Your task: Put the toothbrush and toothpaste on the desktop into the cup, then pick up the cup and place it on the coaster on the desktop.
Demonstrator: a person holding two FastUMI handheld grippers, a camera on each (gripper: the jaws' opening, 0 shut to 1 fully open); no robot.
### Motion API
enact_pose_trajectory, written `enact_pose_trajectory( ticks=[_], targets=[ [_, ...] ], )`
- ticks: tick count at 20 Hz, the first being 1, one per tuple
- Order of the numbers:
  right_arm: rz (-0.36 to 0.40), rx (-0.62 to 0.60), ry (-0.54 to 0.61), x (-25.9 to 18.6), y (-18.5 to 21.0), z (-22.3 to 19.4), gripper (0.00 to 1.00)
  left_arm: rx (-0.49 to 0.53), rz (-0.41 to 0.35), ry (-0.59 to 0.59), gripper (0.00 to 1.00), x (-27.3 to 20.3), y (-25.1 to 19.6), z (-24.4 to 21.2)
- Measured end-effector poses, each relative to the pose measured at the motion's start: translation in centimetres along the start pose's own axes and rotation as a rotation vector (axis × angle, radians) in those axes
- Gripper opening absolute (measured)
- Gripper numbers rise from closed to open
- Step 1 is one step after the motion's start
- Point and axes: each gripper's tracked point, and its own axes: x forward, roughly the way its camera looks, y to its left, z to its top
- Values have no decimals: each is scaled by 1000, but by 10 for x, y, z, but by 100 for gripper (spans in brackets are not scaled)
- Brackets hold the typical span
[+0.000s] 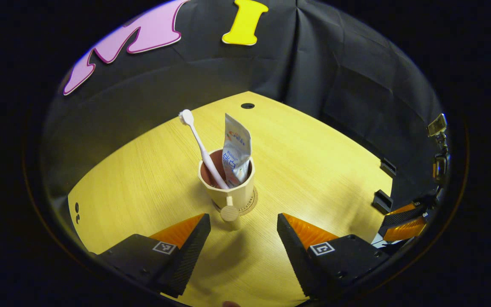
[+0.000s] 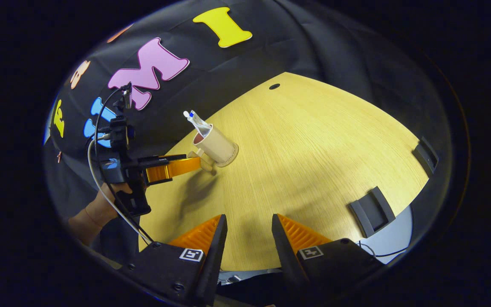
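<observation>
Cup on the coaster, both tongs empty.

On the wooden bench (image 1: 313, 170) the cup (image 1: 228, 187) stands upright on the coaster (image 1: 252, 205) (barely visible), holding toothpaste (image 1: 236, 153) and toothbrush (image 1: 198, 143). Left tongs (image 1: 243, 224) gape just before its handle, seemingly not touching; right tongs (image 2: 249, 228) stand parted, well apart.

The desktop (image 1: 313, 170) is a light wood-grain surface with a rounded outline. A dark round hole (image 1: 247, 105) is cut near its far edge, and is also seen in the right gripper view (image 2: 274, 86). Black cloth (image 1: 348, 85) is hung as the booth wall behind the far edge, with vertical folds visible. Dark bracket-shaped fittings (image 2: 371, 211) are mounted along the right edge of the desktop. Light falls from above; soft shadows are cast on the near part of the desktop.
</observation>
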Motion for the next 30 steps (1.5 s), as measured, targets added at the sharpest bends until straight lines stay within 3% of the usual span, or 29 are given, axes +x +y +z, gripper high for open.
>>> enact_pose_trajectory(
  ticks=[6, 7, 8, 18, 25, 26, 27, 28, 29, 30],
  targets=[
    [-26, -28, -51, 0, 21, 20, 65, -65, 2, -112, 98, -47, 13, 18],
    [-27, -30, -54, 1, 25, 22, 55, -69, 11, -131, 98, -55, 17, 19],
    [-25, -33, -56, 2, 29, 24, 65, -66, 16, -147, 98, -64, 21, 19],
    [3, -86, -52, 10, 62, 43, 65, -137, 92, -202, 97, -126, 64, -4],
    [39, -105, -45, 16, 80, 45, 65, -175, 120, -238, 98, -148, 65, -8],
    [45, -106, -44, 16, 82, 44, 56, -189, 122, -239, 98, -150, 64, -9],
    [50, -108, -42, 17, 84, 42, 55, -204, 124, -237, 98, -152, 63, -10],
    [56, -110, -41, 17, 85, 42, 65, -213, 128, -241, 98, -156, 61, -11],
    [58, -113, -40, 17, 85, 42, 65, -218, 134, -244, 98, -159, 61, -12],
    [60, -114, -41, 17, 84, 42, 55, -222, 141, -247, 98, -161, 60, -14]
  ],
)
